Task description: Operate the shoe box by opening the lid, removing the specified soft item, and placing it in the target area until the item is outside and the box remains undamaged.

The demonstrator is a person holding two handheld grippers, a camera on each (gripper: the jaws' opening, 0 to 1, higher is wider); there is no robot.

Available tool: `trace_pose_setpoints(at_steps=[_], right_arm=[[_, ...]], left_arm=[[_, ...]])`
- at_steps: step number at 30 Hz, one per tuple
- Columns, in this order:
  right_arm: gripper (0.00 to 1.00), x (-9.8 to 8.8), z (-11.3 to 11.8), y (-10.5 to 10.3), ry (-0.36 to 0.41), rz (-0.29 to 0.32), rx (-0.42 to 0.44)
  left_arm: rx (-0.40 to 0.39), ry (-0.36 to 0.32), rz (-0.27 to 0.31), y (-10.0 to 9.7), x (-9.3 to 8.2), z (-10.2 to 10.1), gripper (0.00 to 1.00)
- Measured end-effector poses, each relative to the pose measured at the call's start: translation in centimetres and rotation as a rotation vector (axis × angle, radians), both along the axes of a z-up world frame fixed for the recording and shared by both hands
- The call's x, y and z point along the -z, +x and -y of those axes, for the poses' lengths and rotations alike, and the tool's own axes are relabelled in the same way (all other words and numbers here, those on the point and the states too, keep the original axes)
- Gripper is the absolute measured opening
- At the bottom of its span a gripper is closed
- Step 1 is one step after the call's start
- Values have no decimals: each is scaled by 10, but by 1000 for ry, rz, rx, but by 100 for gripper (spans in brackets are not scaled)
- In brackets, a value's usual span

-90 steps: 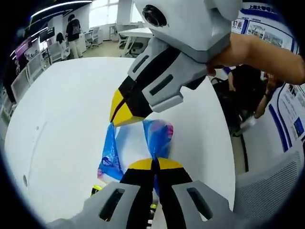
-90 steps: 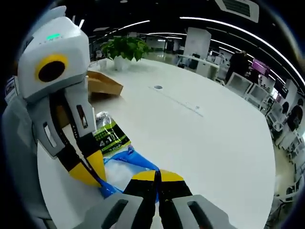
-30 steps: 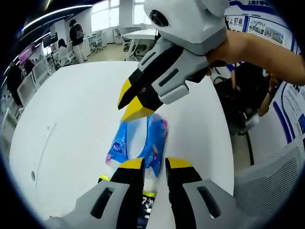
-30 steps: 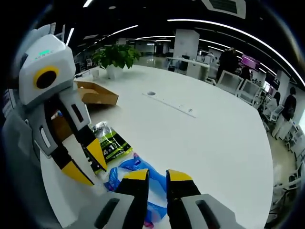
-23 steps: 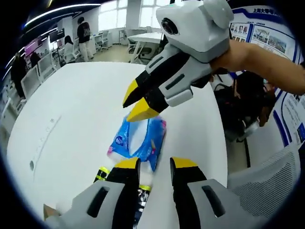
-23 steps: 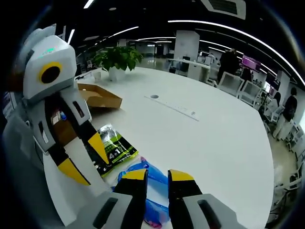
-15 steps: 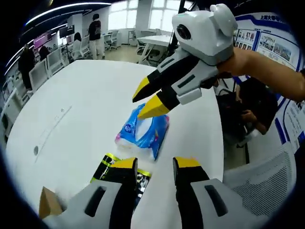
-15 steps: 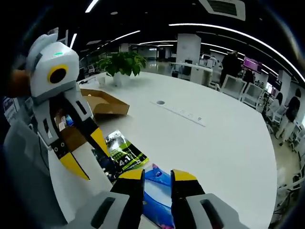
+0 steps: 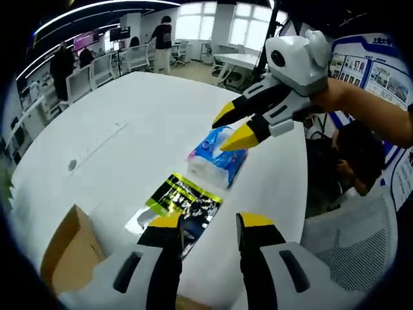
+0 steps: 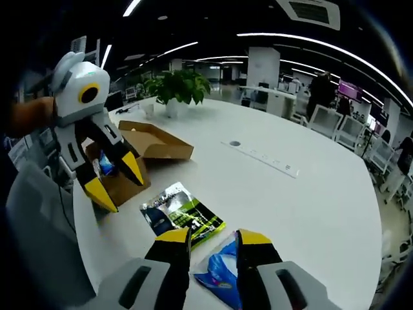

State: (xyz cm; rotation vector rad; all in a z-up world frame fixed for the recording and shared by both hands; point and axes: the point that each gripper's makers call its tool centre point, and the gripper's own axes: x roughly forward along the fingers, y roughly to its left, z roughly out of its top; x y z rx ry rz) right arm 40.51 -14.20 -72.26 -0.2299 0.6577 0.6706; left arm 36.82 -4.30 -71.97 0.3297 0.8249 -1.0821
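Both my claws gape, empty — left claw (image 9: 208, 224), right claw (image 10: 213, 237) — above the blue pack (image 9: 216, 156) on the desk (image 9: 129, 142).

White table (image 10: 310, 200), potted plant (image 10: 175, 87), green-black packet (image 9: 177, 205)

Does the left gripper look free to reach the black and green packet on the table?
Probably yes: the left gripper is open just above the packet, which lies flat on the table with nothing over it.
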Motion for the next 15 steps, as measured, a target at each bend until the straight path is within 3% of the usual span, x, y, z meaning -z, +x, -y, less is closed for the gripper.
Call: trace_pose_setpoints(at_steps=[15], right_arm=[[39,3,-46,-16,32,-56,-62]], left_arm=[[-150,7,19,6,-10,-70,40]])
